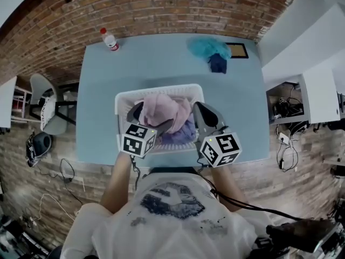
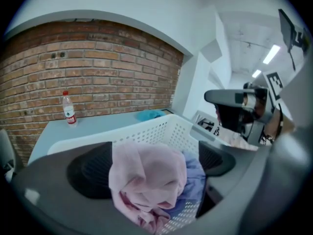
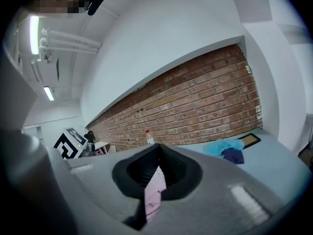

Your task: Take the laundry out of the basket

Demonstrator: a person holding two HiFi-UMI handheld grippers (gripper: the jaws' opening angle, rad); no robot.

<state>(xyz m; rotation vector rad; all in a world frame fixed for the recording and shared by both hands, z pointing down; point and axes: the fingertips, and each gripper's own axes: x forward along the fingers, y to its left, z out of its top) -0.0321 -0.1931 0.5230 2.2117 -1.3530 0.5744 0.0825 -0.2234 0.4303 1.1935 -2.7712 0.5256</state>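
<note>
Holding the left gripper (image 1: 150, 118) spread wide inside the basket (image 1: 156, 90) on the surface (image 1: 102, 101), with the pink cloth (image 2: 146, 173) bunched straight ahead between its jaws and neither pad seen pressing it. Pinching what looks like a thin strip of that pink cloth with the right gripper (image 3: 157, 150), pressed together by the basket's right rim. Probably closing left next, being nearer the mound, which shows no clear long axis.
</note>
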